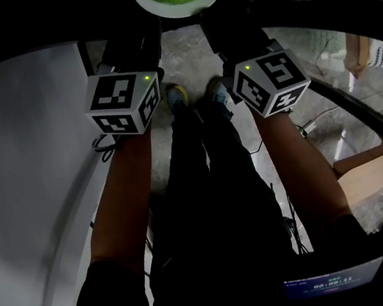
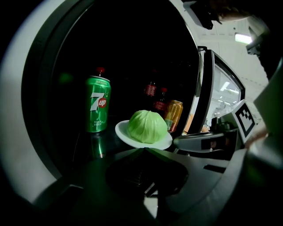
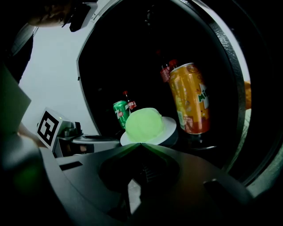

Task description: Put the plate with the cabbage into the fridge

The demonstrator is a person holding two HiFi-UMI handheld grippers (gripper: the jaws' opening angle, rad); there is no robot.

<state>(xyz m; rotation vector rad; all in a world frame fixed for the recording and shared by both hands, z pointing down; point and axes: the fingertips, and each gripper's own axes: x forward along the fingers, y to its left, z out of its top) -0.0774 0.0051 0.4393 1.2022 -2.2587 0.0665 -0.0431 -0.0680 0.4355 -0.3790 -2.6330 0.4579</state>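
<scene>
Left gripper (image 2: 143, 149), right gripper (image 3: 140, 144) pinch plate (image 2: 121, 130) rim; cabbage (image 2: 147, 126) between green can (image 2: 97, 104), orange can (image 2: 174, 115).

Inside the fridge a dark, glossy shelf (image 2: 79, 143) carries the drinks. A green 7up can (image 2: 97, 105) stands upright at its left, mirrored in the surface. An orange can (image 2: 173, 115) stands upright at the right, with red-capped bottles (image 2: 160, 105) behind it near the back. The white plate (image 2: 126, 134) sits between the cans at the shelf's front. I cannot tell whether it rests there.
</scene>
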